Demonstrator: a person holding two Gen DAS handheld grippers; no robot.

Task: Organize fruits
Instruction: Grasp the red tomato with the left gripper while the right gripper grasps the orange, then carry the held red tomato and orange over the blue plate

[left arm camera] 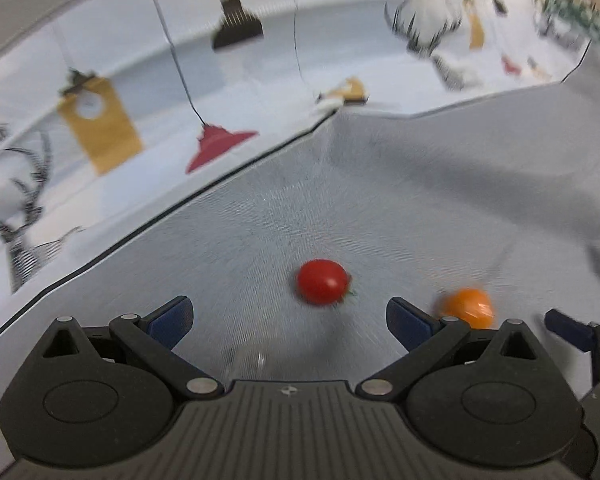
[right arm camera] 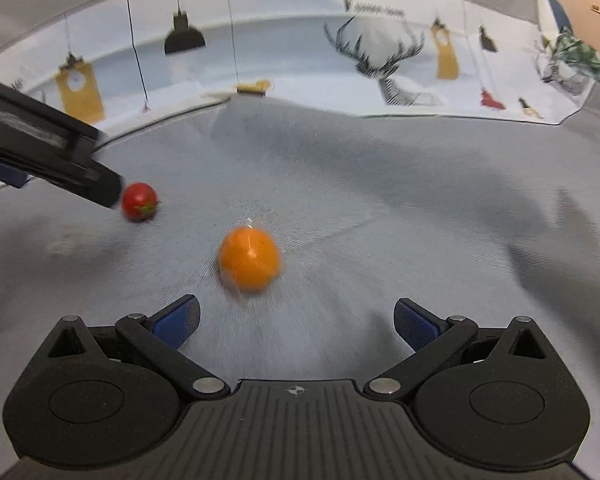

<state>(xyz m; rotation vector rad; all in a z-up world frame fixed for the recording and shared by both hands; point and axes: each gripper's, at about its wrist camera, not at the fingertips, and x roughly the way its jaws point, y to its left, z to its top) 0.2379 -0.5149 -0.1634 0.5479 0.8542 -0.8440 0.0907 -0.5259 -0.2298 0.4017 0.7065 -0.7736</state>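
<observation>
A small red tomato [left arm camera: 322,281] lies on the grey cloth [left arm camera: 380,200], just ahead of my left gripper [left arm camera: 290,322], which is open with nothing between its blue pads. To its right lies an orange fruit [left arm camera: 469,307] in clear wrap, partly behind the left gripper's right finger. In the right wrist view the orange fruit [right arm camera: 249,260] sits just ahead of my open right gripper [right arm camera: 296,326], slightly left of centre. The tomato [right arm camera: 140,201] lies further left, beside the body of the left gripper [right arm camera: 44,152]. A fingertip of the right gripper [left arm camera: 568,330] shows at the left view's right edge.
A white patterned sheet [right arm camera: 380,60] with deer, lamp and tag prints rises behind the grey cloth like a backdrop. The cloth is creased with folds toward the right [right arm camera: 500,184]. A green-patterned item [right arm camera: 580,56] sits at the far right.
</observation>
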